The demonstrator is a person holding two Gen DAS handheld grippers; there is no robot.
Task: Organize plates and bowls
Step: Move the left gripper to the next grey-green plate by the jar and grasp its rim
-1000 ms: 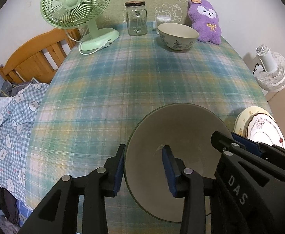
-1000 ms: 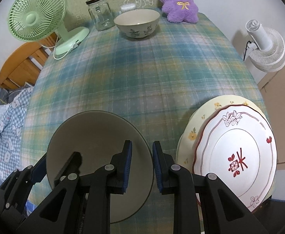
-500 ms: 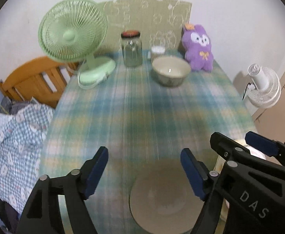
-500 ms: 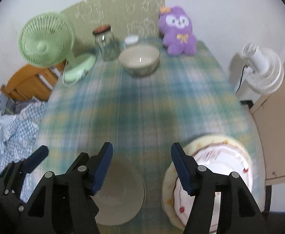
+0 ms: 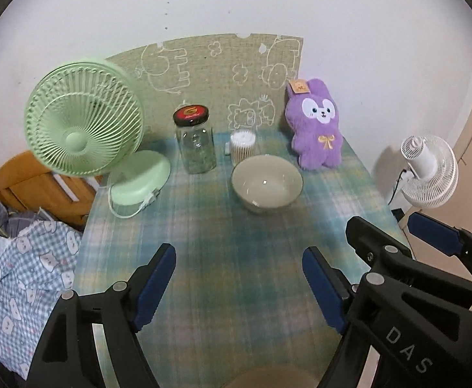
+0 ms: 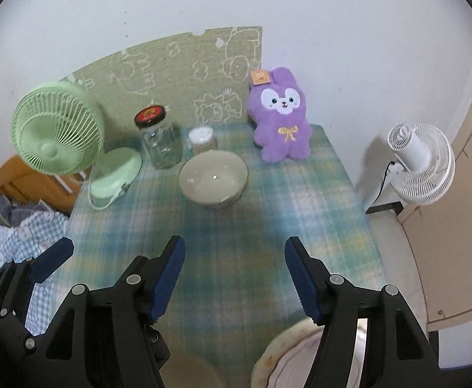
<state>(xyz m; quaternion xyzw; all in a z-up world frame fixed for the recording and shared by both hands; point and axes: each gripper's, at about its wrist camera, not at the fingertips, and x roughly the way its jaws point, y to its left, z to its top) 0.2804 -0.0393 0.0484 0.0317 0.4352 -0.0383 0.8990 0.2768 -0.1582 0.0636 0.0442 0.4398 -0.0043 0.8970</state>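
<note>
A cream bowl with a leaf pattern [image 5: 266, 182] [image 6: 213, 177] stands far back on the plaid table [image 5: 236, 226]. Below both grippers rests a plain grey bowl [image 5: 268, 378] [image 6: 187, 371], only its far rim showing at the bottom edge. A stack of flowered plates [image 6: 278, 352] lies at the near right, partly hidden by a finger. My left gripper [image 5: 239, 257] hangs above the table, jaws opening, nothing between them. My right gripper [image 6: 234, 245] [image 5: 383, 226] hovers close on its right, open and empty.
At the back stand a green desk fan [image 5: 83, 123], a glass jar with a dark lid [image 5: 197, 142], a tub of cotton swabs [image 5: 242, 142] and a purple plush rabbit [image 5: 316, 129]. A white fan [image 5: 430, 174] stands right of the table; wooden furniture and checked cloth [image 5: 25, 274] lie left.
Both grippers went from shut on the grey bowl's rim to open, let it go, and rose and drew back. The bowl has slid to the bottom edge of both views.
</note>
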